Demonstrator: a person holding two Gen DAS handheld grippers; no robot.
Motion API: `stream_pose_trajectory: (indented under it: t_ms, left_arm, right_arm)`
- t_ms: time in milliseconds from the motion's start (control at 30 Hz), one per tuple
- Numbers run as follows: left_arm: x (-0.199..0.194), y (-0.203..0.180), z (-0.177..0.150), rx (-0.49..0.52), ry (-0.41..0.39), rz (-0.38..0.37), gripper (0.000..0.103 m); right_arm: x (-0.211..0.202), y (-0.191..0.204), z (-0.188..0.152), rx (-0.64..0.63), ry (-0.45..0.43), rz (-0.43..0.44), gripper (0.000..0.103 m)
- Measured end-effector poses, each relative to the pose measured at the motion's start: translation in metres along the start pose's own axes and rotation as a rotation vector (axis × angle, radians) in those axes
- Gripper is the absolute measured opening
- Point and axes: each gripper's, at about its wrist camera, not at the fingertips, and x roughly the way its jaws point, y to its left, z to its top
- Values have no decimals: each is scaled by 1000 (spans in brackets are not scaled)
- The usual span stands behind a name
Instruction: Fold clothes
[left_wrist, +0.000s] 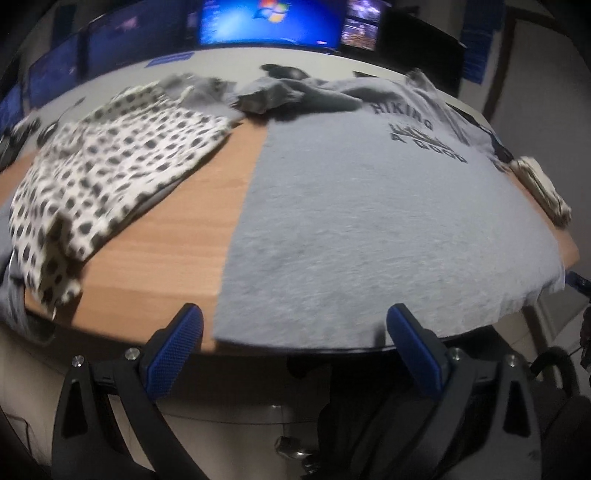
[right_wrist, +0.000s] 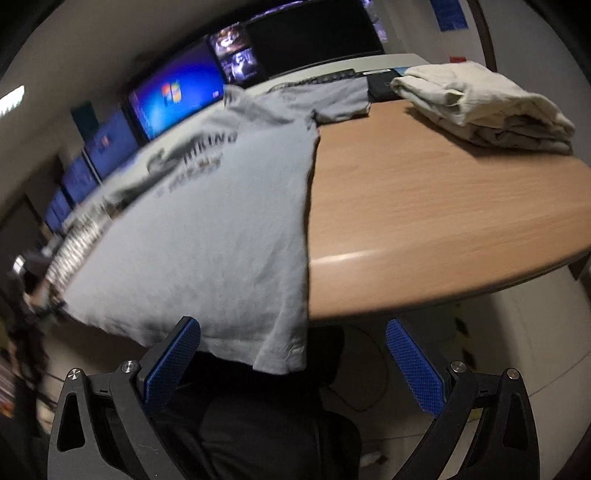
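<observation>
1. Evidently at the start of a fold: grey T-shirt (left_wrist: 369, 221) spread flat, print side up, filling the centre and right of the left wrist frame, hem running along the near rim of the wooden table (left_wrist: 192, 236) at lower centre.
2. Seen from the right wrist view, same grey T-shirt (right_wrist: 207, 236) filling the left half of the frame, one bottom corner drooping over the table edge (right_wrist: 406, 288) at lower centre.
3. Left gripper (left_wrist: 293, 325) spread wide, holding nothing; blue pads (left_wrist: 173, 354) low in the frame, just short of the hem, apart from the cloth.
4. Right gripper (right_wrist: 291, 339) likewise wide open and empty, hanging corner of the shirt lying between its pads (right_wrist: 413, 369) in the picture; contact with the left pad impossible to tell.
5. Already dealt with, by the look of it: cream folded garment (right_wrist: 487, 110) at upper right of the right wrist view. Still waiting at left and upper centre of the left wrist view: spotted garment (left_wrist: 110, 162) and a crumpled dark grey heap (left_wrist: 288, 92).
6. Next move, as a judgement: close each pair of fingers on a bottom corner of the hem, pinching both layers, then lift and carry toward the collar at upper frame.
7. Worth watching: equal height on both sides, so no skewed crease; blur in both views, so fine detail uncertain.
</observation>
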Motion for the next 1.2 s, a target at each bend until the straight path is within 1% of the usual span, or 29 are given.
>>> stream_pose_trajectory:
  t_ms: [33, 100, 133, 167, 200, 233, 267, 333, 367, 400, 433, 467, 533, 600, 700, 800, 867, 967, 1033, 1100, 1167, 1200]
  left_arm:
    - [1, -7, 0, 35, -3, 16, 95]
    - [4, -15, 0, 82, -3, 53, 94]
    - [5, -18, 0, 98, -7, 60, 91]
    - [4, -19, 1, 105, -15, 56, 90]
    - [3, -18, 1, 105, -23, 53, 87]
    - [2, -18, 1, 105, -31, 51, 77]
    - [1, -17, 1, 106, -39, 48, 71]
    - [-1, -15, 1, 103, -55, 35, 51]
    - [-3, -16, 1, 108, -57, 23, 41]
    - [-4, -16, 1, 106, -56, 8, 28]
    - [-4, -16, 2, 98, -49, -8, 26]
    - [-5, -16, 2, 93, -45, -20, 23]
    - [-5, -12, 3, 63, -42, -46, 19]
    - [-5, -8, 3, 26, -37, -83, 16]
    - [-5, 4, 3, -79, -19, -178, 14]
    - [-9, 13, 0, -155, -22, -257, 14]
    - [-12, 17, 2, -199, -30, -294, 14]
    - [-16, 20, 16, -258, -62, -330, 13]
    - [-17, 20, 31, -280, -87, -337, 13]
    - [-13, 21, 58, -300, -109, -335, 13]
    - [-6, 24, 88, -325, -123, -328, 13]
    - [2, 27, 111, -333, -125, -320, 13]
  right_arm:
    - [4, 6, -2, -14, -3, -17, 102]
    - [12, 15, -3, -19, -3, -56, 101]
    - [15, 19, -3, -14, 1, -63, 99]
    - [18, 20, -4, -7, 14, -29, 78]
    - [21, 21, -5, -1, 28, 4, 68]
    - [22, 23, -5, 6, 39, 30, 64]
    - [22, 24, -6, 10, 43, 33, 59]
    - [22, 28, -7, -4, 54, 36, 51]
    - [21, 30, -8, -14, 60, 37, 33]
    - [21, 33, -9, -35, 65, 33, 13]
    - [20, 37, -11, -58, 64, 25, 12]
    - [16, 41, -12, -82, 48, 11, 7]
    - [9, 41, -12, -95, 24, 24, 6]
    - [1, 39, -10, -91, -3, 55, 6]
    - [-12, 37, -2, -96, -47, 85, 6]
    - [-23, 34, 8, -92, -81, 121, 6]
    - [-28, 30, 15, -70, -99, 148, 6]
    - [-28, 25, 32, -33, -136, 198, 6]
    - [-24, 20, 51, 8, -164, 238, 6]
    - [-17, 14, 74, 49, -192, 277, 6]
    - [-3, 10, 108, 71, -221, 265, 6]
    - [4, 8, 127, 78, -237, 254, 6]
